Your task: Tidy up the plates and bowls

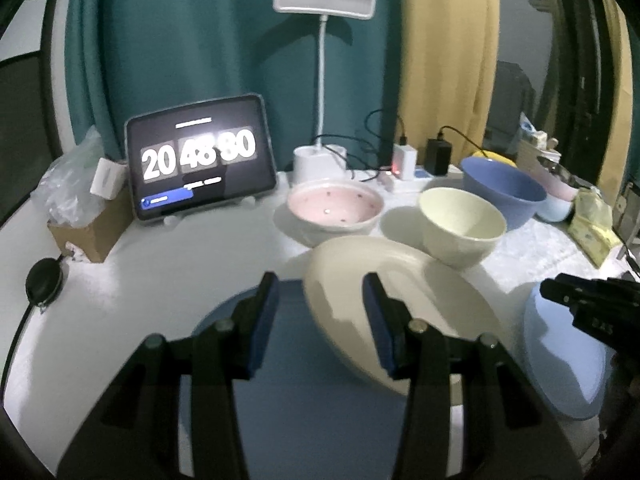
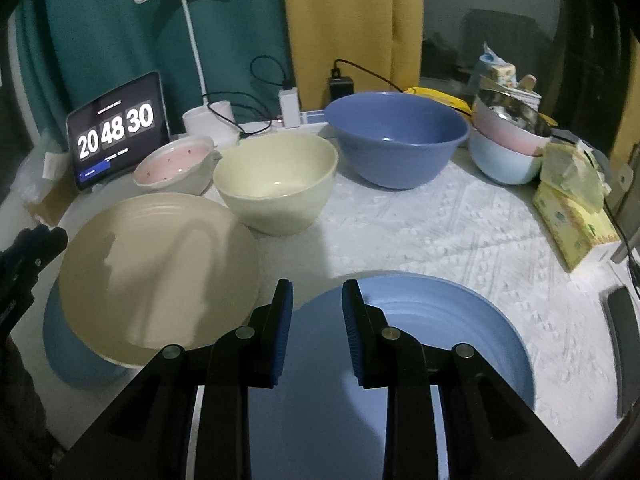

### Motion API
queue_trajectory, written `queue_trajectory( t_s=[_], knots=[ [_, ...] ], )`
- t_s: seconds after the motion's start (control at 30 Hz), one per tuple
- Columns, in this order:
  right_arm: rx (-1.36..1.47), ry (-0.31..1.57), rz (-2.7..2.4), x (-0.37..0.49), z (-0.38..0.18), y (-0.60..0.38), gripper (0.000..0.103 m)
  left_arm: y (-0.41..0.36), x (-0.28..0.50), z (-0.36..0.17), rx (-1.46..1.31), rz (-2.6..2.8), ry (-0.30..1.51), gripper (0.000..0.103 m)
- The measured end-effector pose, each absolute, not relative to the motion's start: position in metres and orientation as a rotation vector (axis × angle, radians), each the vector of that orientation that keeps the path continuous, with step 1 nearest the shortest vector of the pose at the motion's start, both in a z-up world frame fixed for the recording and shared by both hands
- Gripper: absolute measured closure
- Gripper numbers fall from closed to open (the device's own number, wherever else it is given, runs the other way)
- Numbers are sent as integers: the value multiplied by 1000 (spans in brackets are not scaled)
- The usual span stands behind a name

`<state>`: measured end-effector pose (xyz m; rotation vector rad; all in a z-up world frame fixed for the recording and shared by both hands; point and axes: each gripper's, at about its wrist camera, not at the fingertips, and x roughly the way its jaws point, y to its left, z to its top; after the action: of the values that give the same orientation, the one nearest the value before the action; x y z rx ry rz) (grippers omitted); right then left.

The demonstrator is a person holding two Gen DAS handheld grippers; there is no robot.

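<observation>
Nearest the lens, our left gripper (image 1: 321,300) hangs released, its blue pads apart and pressing on nothing, above a dark blue plate (image 1: 312,400) at the front left of the worktop (image 2: 420,232). A cream plate (image 1: 420,312) lies partly over that dark plate. From the left wrist view its near edge shows in the gap between the pads, but we cannot tell whether either pad touches it. Behind, from the left, we see a tablet (image 1: 200,160) propped upright with large clock digits, then a white desk lamp (image 1: 324,2). In front of them stand a pink speckled bowl (image 1: 334,208), a cream bowl (image 1: 460,224) just beside it and a large blue bowl (image 1: 504,192) farther right. Our right gripper (image 2: 316,300) is likewise released, its pads apart and empty over a light blue plate (image 2: 460,340) that lies flat at the front right, well apart from the cream plate. At the far right a pale blue bowl (image 2: 504,160) holds a pink bowl (image 2: 508,128), with a metal bowl (image 2: 516,110) on top. Just beside that stack sits a yellow tissue pack (image 2: 572,220).
</observation>
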<state>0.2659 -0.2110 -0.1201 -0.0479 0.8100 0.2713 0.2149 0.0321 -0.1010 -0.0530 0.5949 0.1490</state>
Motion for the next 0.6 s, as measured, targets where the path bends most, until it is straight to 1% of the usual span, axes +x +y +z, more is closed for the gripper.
queue_trajectory(
  t_s=[0.6],
  knots=[
    [-66,873,341,290,-141,-178,76,50,234,-123,-80,162,648,58]
  ],
)
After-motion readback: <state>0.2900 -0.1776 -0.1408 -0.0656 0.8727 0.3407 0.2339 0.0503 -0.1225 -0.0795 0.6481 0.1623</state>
